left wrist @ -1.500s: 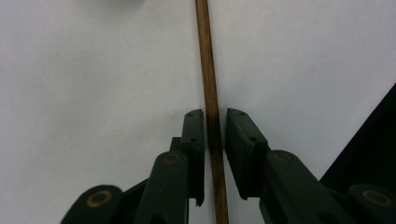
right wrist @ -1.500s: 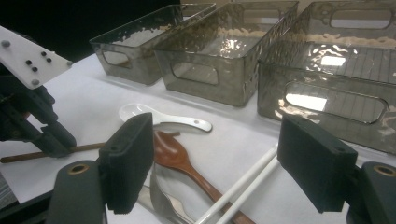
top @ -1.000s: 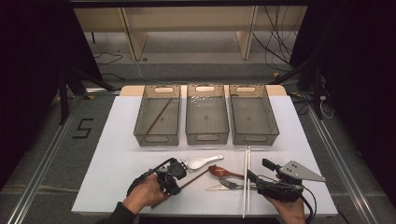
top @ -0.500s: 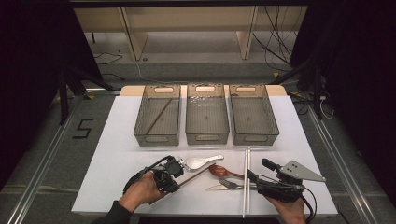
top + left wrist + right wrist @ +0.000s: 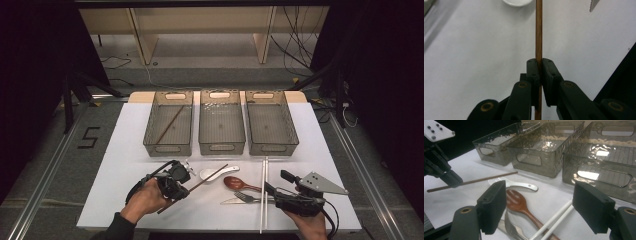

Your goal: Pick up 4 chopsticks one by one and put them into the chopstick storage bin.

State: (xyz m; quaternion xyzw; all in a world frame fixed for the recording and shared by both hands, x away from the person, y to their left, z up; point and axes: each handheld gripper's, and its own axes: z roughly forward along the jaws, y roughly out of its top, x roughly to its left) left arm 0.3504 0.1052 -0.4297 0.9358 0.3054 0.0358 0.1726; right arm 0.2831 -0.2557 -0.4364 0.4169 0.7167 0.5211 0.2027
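My left gripper (image 5: 184,184) is shut on a brown wooden chopstick (image 5: 205,181), which slants across the white table (image 5: 125,150) just above it. In the left gripper view the chopstick (image 5: 538,32) is pinched between the two pads of the gripper (image 5: 539,62). The right gripper view shows the same chopstick (image 5: 484,179) held level by the left gripper (image 5: 450,179). My right gripper (image 5: 276,184) rests at the front right with its jaws wide apart. Nothing lies between its pads (image 5: 494,205); a brown spoon (image 5: 517,201) and white chopsticks (image 5: 554,220) lie beyond them.
Three clear bins stand in a row at the back: the left (image 5: 167,149) holds another brown chopstick (image 5: 169,125), then the middle (image 5: 221,148) and the right (image 5: 274,148). A white spoon (image 5: 216,173), a brown spoon (image 5: 240,184), a fork and knife (image 5: 242,200) and white chopsticks (image 5: 264,195) lie in front.
My left hand has risen slightly and drifted left with the brown chopstick in its jaws. The right gripper has stayed put.
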